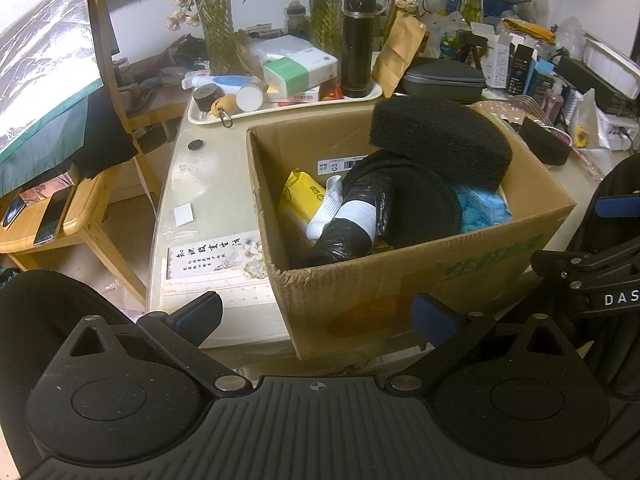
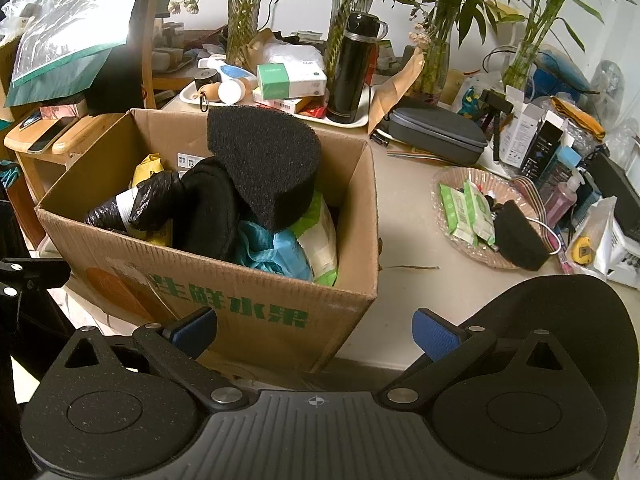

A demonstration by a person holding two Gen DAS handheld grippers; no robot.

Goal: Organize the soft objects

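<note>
An open cardboard box (image 1: 400, 280) (image 2: 280, 300) stands on the table, stuffed with soft things. A black foam block (image 1: 440, 140) (image 2: 268, 164) leans on top at the back. Below it lie a black plastic-wrapped roll (image 1: 352, 216) (image 2: 128, 204), a black cushion (image 2: 212, 216), blue cloth (image 1: 484, 208) (image 2: 272, 252) and a yellow packet (image 1: 300, 192). A smaller black foam piece (image 2: 520, 236) (image 1: 544, 144) rests in a woven basket (image 2: 444, 184). My left gripper (image 1: 318, 316) hangs open before the box's near corner. My right gripper (image 2: 314, 330) is open and empty at the box front.
A white tray (image 2: 352, 122) (image 1: 208, 118) holds a black thermos (image 2: 352, 68) (image 1: 357, 44), boxes and bottles behind the box. Vases with plants line the back. A grey case (image 2: 436, 132), cartons and clutter fill the right. A wooden chair (image 1: 76, 216) with phones stands left.
</note>
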